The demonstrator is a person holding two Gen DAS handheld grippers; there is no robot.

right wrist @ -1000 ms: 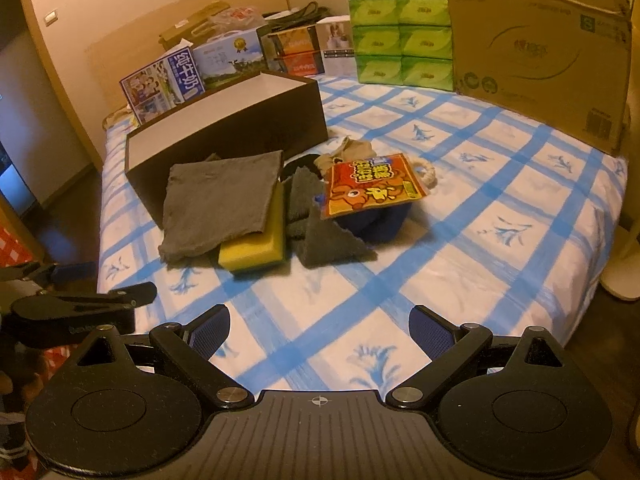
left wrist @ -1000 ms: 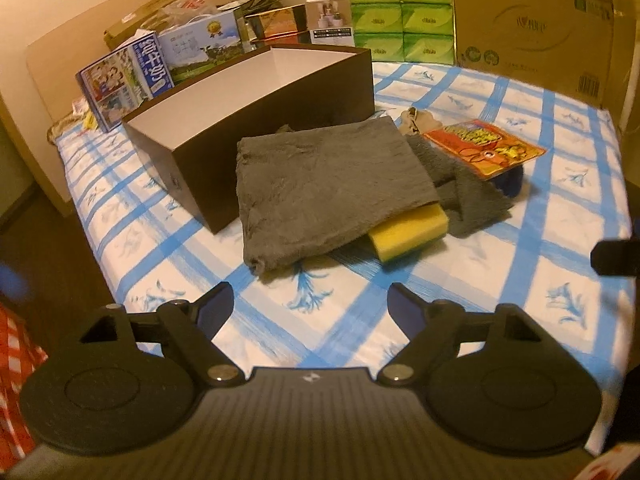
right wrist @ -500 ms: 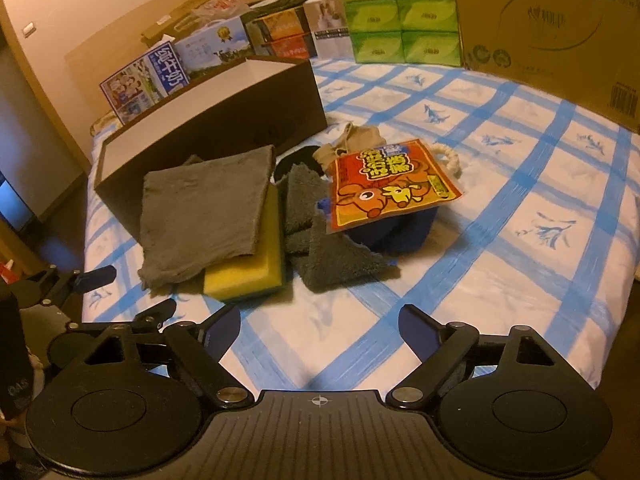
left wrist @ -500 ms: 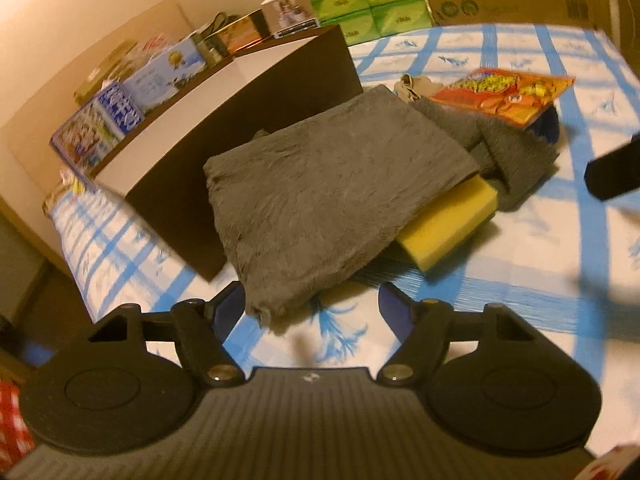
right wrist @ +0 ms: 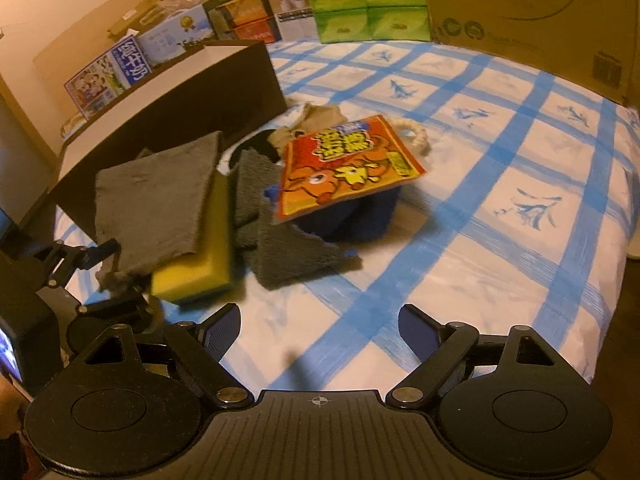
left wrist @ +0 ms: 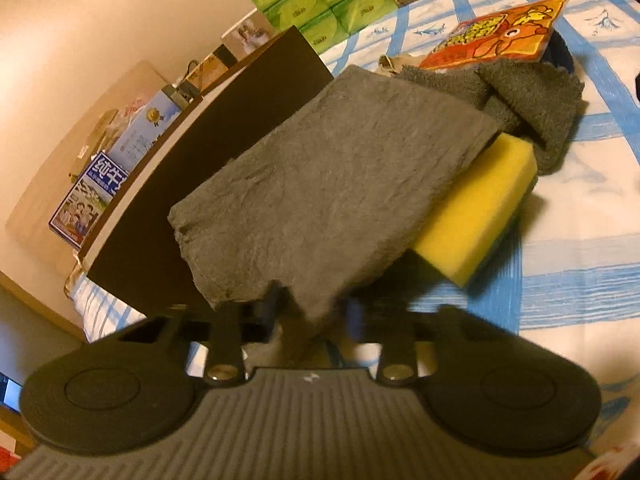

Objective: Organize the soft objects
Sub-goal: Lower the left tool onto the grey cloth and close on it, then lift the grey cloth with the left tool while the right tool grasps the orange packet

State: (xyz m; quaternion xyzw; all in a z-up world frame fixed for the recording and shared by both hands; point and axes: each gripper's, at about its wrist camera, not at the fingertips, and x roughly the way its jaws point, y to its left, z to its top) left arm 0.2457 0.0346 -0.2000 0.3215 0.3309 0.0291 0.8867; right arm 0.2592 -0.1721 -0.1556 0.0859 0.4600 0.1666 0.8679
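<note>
A flat grey cloth (left wrist: 332,192) lies over a yellow sponge (left wrist: 480,208) and leans on the dark brown box (left wrist: 224,152). My left gripper (left wrist: 310,314) has its fingers closing around the cloth's near edge, which is bunched between them; it also shows in the right wrist view (right wrist: 120,268) at the cloth's (right wrist: 160,204) corner. A darker grey towel (right wrist: 280,236), an orange snack bag (right wrist: 344,168) on a blue item and a beige cloth (right wrist: 316,116) lie beside the sponge (right wrist: 200,268). My right gripper (right wrist: 320,328) is open and empty, short of the pile.
The blue-checked bedspread (right wrist: 500,184) covers the bed. Green tissue packs (right wrist: 364,0), a large cardboard carton (right wrist: 532,12) and printed boxes (right wrist: 112,76) stand along the far side. The bed's edge falls off at the right.
My left gripper has moved forward to the grey cloth and its fingers have closed in on the cloth's near edge. My right gripper has moved slightly nearer to the pile and stays open.
</note>
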